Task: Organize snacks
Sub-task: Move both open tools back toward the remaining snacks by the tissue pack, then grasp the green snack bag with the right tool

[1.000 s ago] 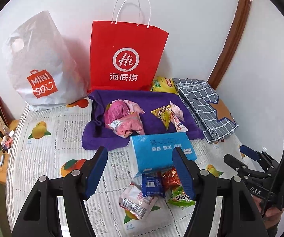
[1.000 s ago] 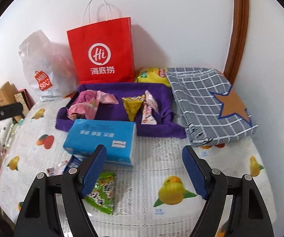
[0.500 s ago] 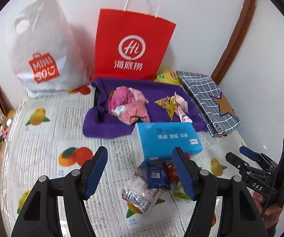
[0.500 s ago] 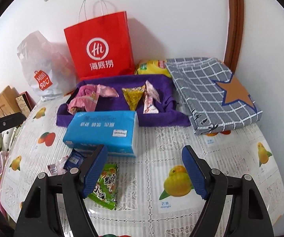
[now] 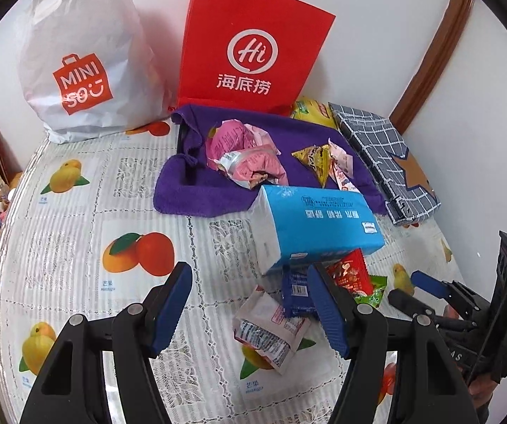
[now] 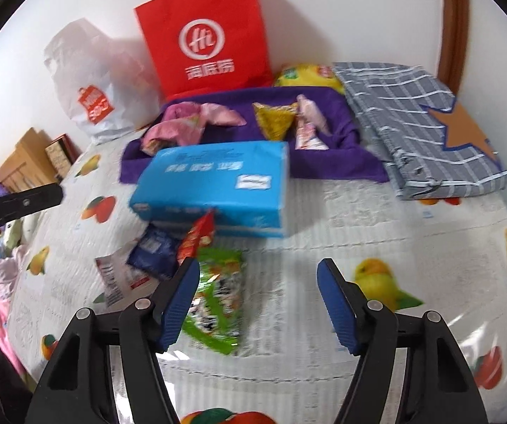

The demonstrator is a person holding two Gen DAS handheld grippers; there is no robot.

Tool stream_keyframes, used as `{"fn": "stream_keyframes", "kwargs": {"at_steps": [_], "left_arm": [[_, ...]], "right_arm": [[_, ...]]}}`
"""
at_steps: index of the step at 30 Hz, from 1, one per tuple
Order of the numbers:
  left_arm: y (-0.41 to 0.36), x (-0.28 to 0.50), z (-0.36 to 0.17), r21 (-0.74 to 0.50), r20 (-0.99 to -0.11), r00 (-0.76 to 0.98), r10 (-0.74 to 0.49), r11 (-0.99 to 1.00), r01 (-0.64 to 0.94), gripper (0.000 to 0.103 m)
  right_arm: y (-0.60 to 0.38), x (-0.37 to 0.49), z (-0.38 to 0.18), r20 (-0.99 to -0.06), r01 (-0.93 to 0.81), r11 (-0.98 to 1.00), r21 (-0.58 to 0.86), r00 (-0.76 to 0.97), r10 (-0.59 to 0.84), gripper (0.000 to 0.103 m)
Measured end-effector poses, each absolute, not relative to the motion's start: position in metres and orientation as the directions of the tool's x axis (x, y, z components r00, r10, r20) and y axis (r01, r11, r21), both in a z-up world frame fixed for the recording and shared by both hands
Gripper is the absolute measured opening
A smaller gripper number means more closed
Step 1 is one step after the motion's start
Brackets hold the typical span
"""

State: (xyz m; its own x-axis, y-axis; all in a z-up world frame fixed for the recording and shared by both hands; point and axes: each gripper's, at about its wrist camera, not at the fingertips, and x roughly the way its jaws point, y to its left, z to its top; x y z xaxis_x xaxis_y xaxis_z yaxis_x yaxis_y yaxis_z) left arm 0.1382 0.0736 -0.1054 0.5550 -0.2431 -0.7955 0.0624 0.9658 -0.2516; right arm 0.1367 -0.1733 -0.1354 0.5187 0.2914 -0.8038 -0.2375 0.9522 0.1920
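While both grippers hang over the table with the white fruit-print cloth (image 5: 77,233), neither one is holding anything. The left gripper (image 5: 250,304) has its blue-padded jaws spread wide apart, and so does the right gripper (image 6: 257,304) — nothing sits between the pads of either one. A small heap of snacks lies near them: a white crinkly packet (image 5: 271,332), a dark blue packet (image 5: 297,293), a red packet (image 5: 349,275) and a green shiny packet (image 6: 218,300). The red and blue ones are tucked partly under the front edge of a big blue pack of tissues (image 5: 324,222). The green packet lies just beside the right gripper's left pad. Behind the tissue pack is a purple cloth tray (image 5: 190,190), and more snacks sit inside it — a crumpled pink wrapper (image 5: 243,152), a yellow triangle packet (image 5: 315,159) and a thin pink-and-white packet (image 5: 341,166). A folded grey checked cloth with an orange star (image 6: 416,113) lies next to the tray, with a yellow bag (image 6: 306,74) at its back corner. A tall red paper bag (image 5: 253,49) and a white plastic shopping bag (image 5: 84,60) stand against the wall.
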Motion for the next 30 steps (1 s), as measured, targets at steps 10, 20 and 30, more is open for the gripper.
{"fn": "stream_keyframes", "kwargs": {"at_steps": [10,20,30], "left_arm": [[0.073,0.142,-0.128,-0.261,-0.809,0.520,-0.272,0.960,0.097,0.066],[0.073,0.147,-0.147,-0.281,-0.818,0.488,-0.305,0.952,0.123,0.066],[0.075,0.150,-0.155,-0.308,-0.820,0.468,-0.330,0.943,0.126,0.066]], "right_arm": [[-0.144,0.137,-0.163,-0.835,-0.282,0.941,0.185,0.460,0.302,0.070],[-0.141,0.144,-0.183,-0.841,-0.270,0.932,0.241,0.422,0.339,0.054],[-0.148,0.136,-0.176,-0.833,-0.265,0.938,0.225,0.447,0.326,0.040]]}}
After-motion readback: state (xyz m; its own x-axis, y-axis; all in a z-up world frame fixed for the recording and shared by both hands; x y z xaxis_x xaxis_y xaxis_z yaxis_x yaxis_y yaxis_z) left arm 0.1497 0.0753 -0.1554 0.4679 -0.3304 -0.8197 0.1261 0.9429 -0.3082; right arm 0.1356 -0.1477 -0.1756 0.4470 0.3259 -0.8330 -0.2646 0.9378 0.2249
